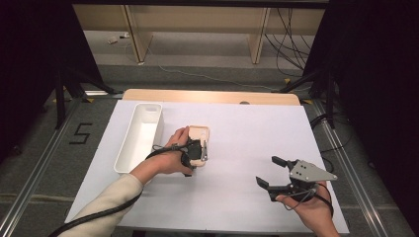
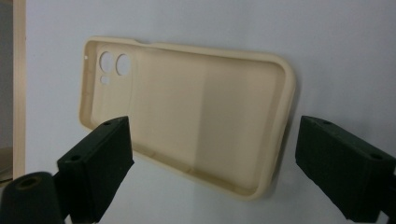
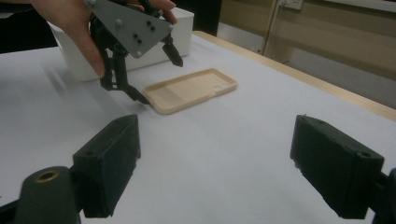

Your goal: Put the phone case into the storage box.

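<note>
A beige phone case (image 1: 199,134) lies hollow side up on the white table cover, just right of a white bin. In the left gripper view the case (image 2: 187,102) shows its camera holes at the far end. My left gripper (image 1: 199,151) hovers at the case's near end with its jaws open, one on each side of the case (image 3: 191,88), and the pads do not press on it. The right gripper view shows that left gripper (image 3: 158,78) tilted down over the case's corner. My right gripper (image 1: 267,170) stands open over bare cover at the front right, nothing between its jaws.
A long white bin (image 1: 148,106) stands on the left of the white cover (image 1: 247,128), with nothing seen inside it. The table's wooden edge (image 1: 212,96) runs along the far side. Black frames and cables stand beyond the table.
</note>
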Demonstrator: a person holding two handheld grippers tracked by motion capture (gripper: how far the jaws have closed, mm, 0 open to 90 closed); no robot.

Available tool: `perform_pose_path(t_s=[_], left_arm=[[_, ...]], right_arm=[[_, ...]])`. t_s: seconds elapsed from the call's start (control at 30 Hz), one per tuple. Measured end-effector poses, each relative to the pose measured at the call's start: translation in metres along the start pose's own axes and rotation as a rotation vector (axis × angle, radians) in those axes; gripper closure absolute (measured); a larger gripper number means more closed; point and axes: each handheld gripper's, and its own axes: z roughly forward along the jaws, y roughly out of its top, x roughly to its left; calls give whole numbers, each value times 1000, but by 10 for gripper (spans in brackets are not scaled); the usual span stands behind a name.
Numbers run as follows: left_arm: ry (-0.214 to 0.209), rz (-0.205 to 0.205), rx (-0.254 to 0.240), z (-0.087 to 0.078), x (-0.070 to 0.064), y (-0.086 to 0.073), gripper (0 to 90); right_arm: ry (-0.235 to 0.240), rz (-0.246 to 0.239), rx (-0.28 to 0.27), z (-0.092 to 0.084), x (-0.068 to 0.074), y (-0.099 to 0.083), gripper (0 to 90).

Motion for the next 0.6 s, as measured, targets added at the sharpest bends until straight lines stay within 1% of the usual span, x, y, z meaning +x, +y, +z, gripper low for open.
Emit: perform_pose_path(t_s=[0.03,0.07,0.13,0.17,0.27,0.33,0.37,0.43,0.5,0.53,0.6], left_arm=[[2,-1,3,1,0,0,129],[4,0,3,2,0,0,133],[-3,-4,4,3,-1,0,136],[-4,2,4,4,-1,0,138],[-4,1,8,5,-1,0,138],[0,10,11,6,-1,-1,140],[-9,6,7,7,-1,-1,149],[-11,9,5,7,0,-1,152],[-13,8,6,7,1,-1,151],[-14,9,6,7,1,-1,152],[-15,12,7,7,1,-1,155]], right_arm=[[5,-4,-23,2,0,-1,172],[8,4,-22,2,0,-1,172],[9,0,-19,2,1,-1,172],[6,-1,-22,2,1,-1,172],[6,0,-19,3,1,-1,172],[5,-3,-19,3,1,-1,172],[8,-4,-17,3,1,-1,172],[17,-8,-6,3,2,-1,172],[12,-9,-7,3,2,-1,172],[18,-10,-3,3,2,0,172],[10,-8,-9,3,2,-1,172]])
